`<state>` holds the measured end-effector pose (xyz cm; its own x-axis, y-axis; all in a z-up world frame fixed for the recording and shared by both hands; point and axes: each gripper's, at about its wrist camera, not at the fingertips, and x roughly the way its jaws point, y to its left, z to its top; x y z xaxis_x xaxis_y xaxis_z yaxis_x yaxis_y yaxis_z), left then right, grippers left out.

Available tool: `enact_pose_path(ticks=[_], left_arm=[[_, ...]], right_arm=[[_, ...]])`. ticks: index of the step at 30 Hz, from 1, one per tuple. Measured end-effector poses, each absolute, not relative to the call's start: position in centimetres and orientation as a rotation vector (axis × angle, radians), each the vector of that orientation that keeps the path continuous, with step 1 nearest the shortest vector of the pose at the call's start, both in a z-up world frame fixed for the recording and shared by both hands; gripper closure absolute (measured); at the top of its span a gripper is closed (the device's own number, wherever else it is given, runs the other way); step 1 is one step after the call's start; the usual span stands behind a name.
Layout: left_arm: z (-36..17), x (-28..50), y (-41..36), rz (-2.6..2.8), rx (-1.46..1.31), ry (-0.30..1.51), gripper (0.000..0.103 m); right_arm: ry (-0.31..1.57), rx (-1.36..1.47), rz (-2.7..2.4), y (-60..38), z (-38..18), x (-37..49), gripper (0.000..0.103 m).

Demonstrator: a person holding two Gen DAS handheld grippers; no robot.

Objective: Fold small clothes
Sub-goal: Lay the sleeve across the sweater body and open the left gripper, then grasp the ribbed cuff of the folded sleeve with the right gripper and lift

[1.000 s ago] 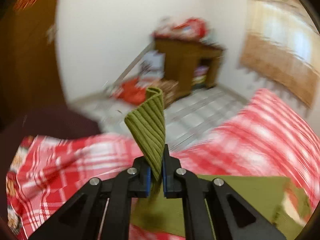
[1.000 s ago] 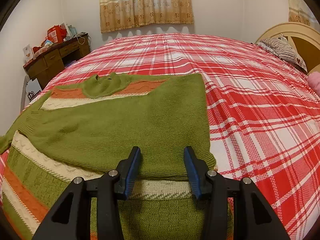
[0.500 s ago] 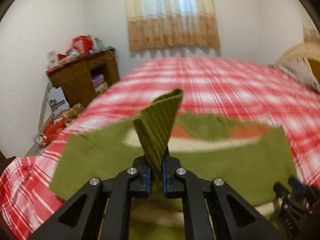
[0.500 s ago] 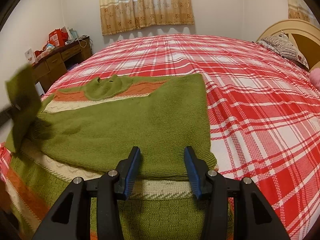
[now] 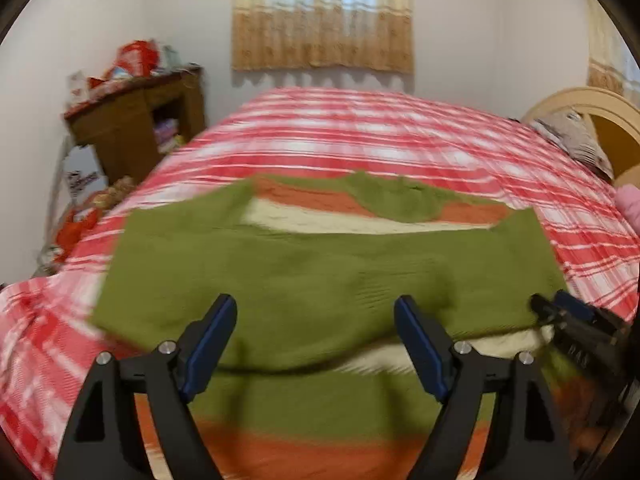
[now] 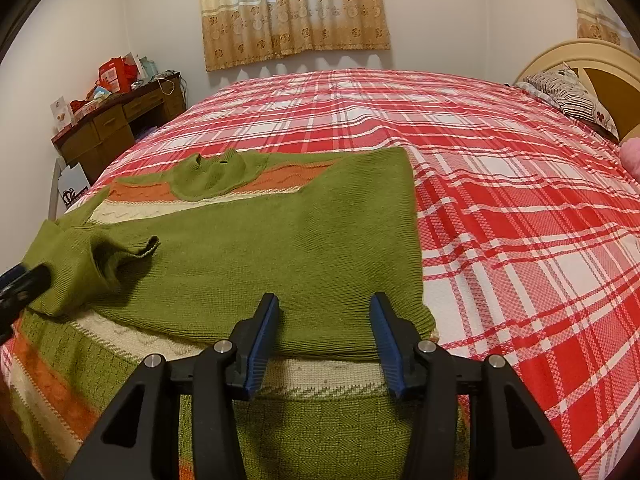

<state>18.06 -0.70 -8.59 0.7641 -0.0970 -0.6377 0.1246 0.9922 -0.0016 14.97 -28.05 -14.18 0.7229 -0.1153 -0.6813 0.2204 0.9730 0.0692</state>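
A green sweater (image 6: 256, 248) with orange and cream stripes lies flat on the red plaid bed (image 6: 500, 200). Both sleeves are folded across its body. The left sleeve's ribbed cuff (image 6: 132, 246) lies loose on the green front. My left gripper (image 5: 315, 308) hovers over the sweater (image 5: 320, 272); its jaws are opening wide and nothing is between them. It also shows at the left edge of the right wrist view as the left gripper (image 6: 20, 284). My right gripper (image 6: 325, 304) stands open above the folded sleeve's lower edge, holding nothing. It appears in the left wrist view as the right gripper (image 5: 576, 328).
A cluttered wooden desk (image 6: 116, 120) stands against the wall left of the bed. A curtained window (image 6: 292, 8) is behind it. A striped pillow (image 6: 568, 96) and a headboard (image 6: 600, 64) are at the far right. The plaid cover stretches bare to the right of the sweater.
My left gripper swung in over the sweater carrying the ribbed cuff, then let go. The sleeve now lies across the body. The right gripper stayed still.
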Motion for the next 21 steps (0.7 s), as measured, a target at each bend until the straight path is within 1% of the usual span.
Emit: enact_pose_path(ticks=[3, 5, 8, 11, 13, 16, 21], left_arm=[[-9.1, 17.1, 3.6, 0.002, -0.015, 0.691, 0.019], [-10.0, 17.0, 6.6, 0.087, -0.068, 0.709, 0.019], [-11.3, 17.2, 8.4, 0.151, -0.088, 0.725, 0.020], [-13.1, 17.0, 8.4, 0.163, -0.081, 0.740, 0.020], [-13.4, 17.0, 8.4, 0.155, -0.107, 0.740, 0.019], [-13.4, 17.2, 8.1, 0.155, -0.107, 0.748, 0.015], [-13.6, 17.5, 8.2, 0.130, -0.108, 0.742, 0.005]], right_arm=[[0.748, 0.140, -0.182, -27.9, -14.2, 15.1, 0.051], [0.770, 0.119, -0.181, -27.5, -14.2, 15.5, 0.047], [0.818, 0.089, -0.222, -26.6, -13.5, 16.3, 0.046], [0.709, 0.256, -0.078, -25.0, -10.7, 15.4, 0.046], [0.689, 0.273, 0.007, -22.4, -9.6, 16.1, 0.046], [0.771, 0.222, 0.091, -18.4, -10.3, 18.6, 0.046], [0.883, 0.179, 0.082, -14.2, -13.8, 22.3, 0.046]])
